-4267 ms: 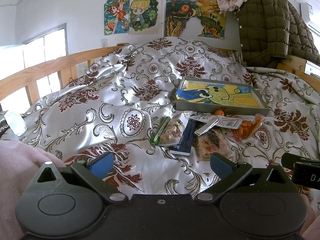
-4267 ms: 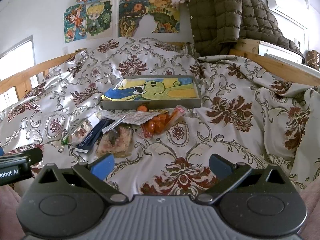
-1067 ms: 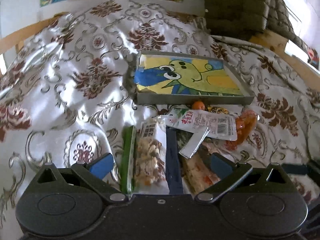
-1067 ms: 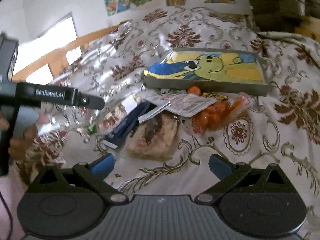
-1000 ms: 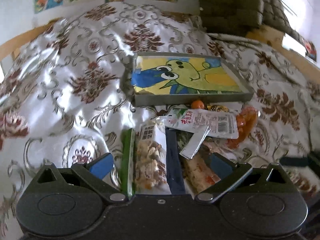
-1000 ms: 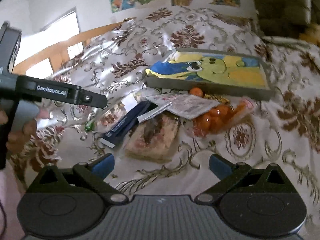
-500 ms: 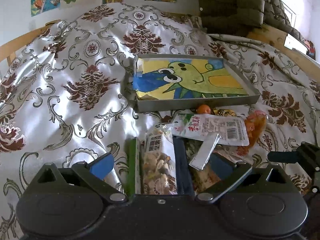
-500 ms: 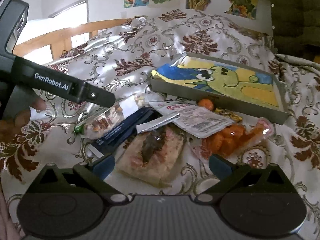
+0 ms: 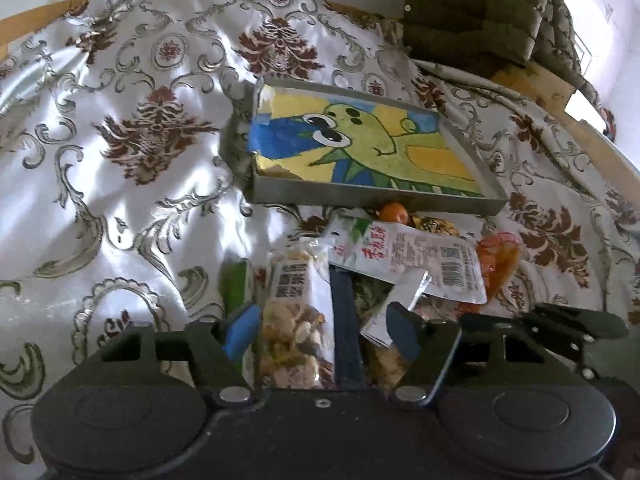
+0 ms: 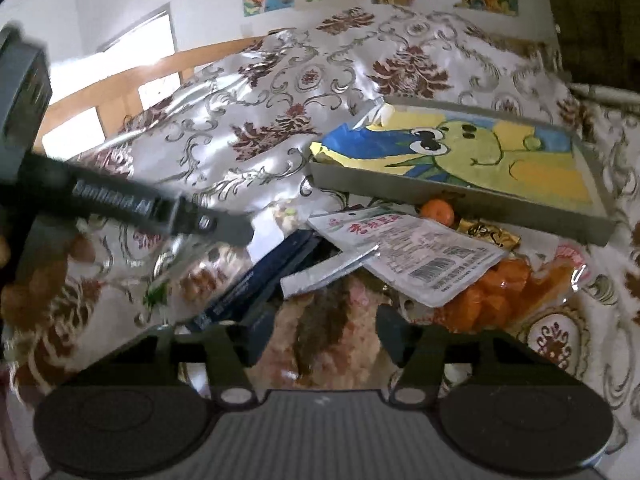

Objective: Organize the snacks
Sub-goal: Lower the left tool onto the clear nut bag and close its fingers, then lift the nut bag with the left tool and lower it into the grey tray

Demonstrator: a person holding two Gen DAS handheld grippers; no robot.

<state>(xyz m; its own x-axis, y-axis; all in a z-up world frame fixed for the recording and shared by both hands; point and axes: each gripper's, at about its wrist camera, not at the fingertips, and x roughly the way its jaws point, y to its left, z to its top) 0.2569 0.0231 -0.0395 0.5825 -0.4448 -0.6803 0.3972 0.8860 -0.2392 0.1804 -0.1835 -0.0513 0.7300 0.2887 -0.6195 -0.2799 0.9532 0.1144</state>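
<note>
A pile of snack packets lies on the bedspread in front of a grey tray (image 9: pixel 360 197) lined with a cartoon drawing. My left gripper (image 9: pixel 322 334) is low over the pile's left side. Its jaws are closing, with a clear nut-mix bag (image 9: pixel 294 308) and a dark blue bar (image 9: pixel 345 304) between them and no firm press visible. My right gripper (image 10: pixel 326 338) straddles a pinkish meat snack packet (image 10: pixel 328 332), jaws also closing. A white packet with red print (image 10: pixel 420 258), a silver sachet (image 10: pixel 332 270) and a bag of orange sweets (image 10: pixel 500 286) lie beyond.
A green stick pack (image 9: pixel 236 280) lies left of the nut bag, and a small orange ball (image 9: pixel 394 212) sits against the tray's front wall. One finger of the left gripper (image 10: pixel 224 229) crosses the right wrist view. Behind are a quilted olive jacket (image 9: pixel 480 12) and a wooden bed rail (image 10: pixel 120 76).
Both grippers have come forward and down onto the snack pile. Their jaws have narrowed from wide open to about the width of the packets between them.
</note>
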